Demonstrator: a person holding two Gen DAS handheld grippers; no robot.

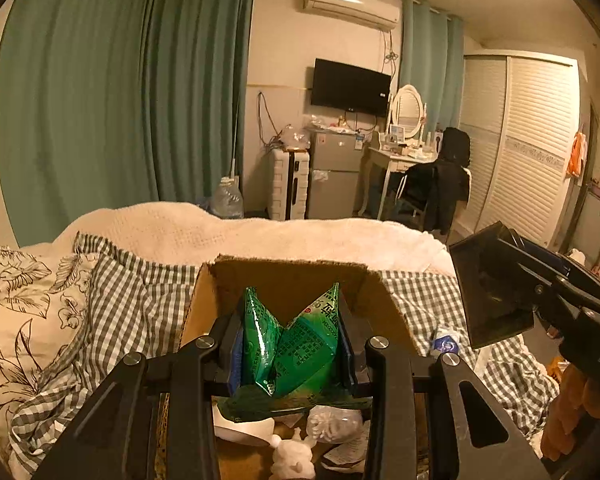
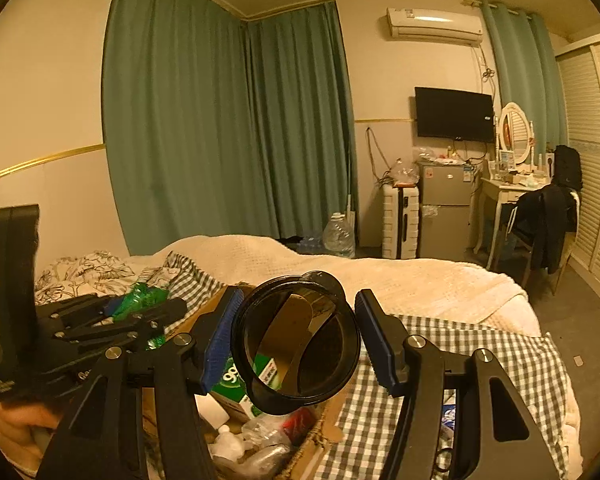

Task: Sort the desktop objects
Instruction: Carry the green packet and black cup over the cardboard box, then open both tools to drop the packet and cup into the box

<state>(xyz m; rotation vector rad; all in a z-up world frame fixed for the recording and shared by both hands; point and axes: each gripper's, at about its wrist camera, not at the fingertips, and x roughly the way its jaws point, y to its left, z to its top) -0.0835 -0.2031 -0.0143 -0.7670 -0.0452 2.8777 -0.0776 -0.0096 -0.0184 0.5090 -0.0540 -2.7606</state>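
My left gripper (image 1: pixel 294 346) is shut on a crumpled green packet (image 1: pixel 296 344) and holds it over an open cardboard box (image 1: pixel 284 280) on the bed. My right gripper (image 2: pixel 296 340) holds a dark, see-through round cup (image 2: pixel 296 340) between its blue pads (image 2: pixel 220 340), over the box's right edge (image 2: pixel 328 428). The cup touches the left pad; a small gap shows at the right pad. The left gripper with the green packet (image 2: pixel 140 294) shows at the left of the right wrist view. The right gripper and the cup (image 1: pixel 496 284) show at the right of the left wrist view.
The box holds a green-and-white carton (image 2: pixel 236 384), white bottles (image 2: pixel 224 432), clear wrappers (image 1: pixel 332 424) and paper. It sits on a checked quilt (image 1: pixel 140 304) with a white blanket (image 1: pixel 260 232) behind. A small blue-and-white packet (image 1: pixel 446 342) lies on the quilt to the box's right.
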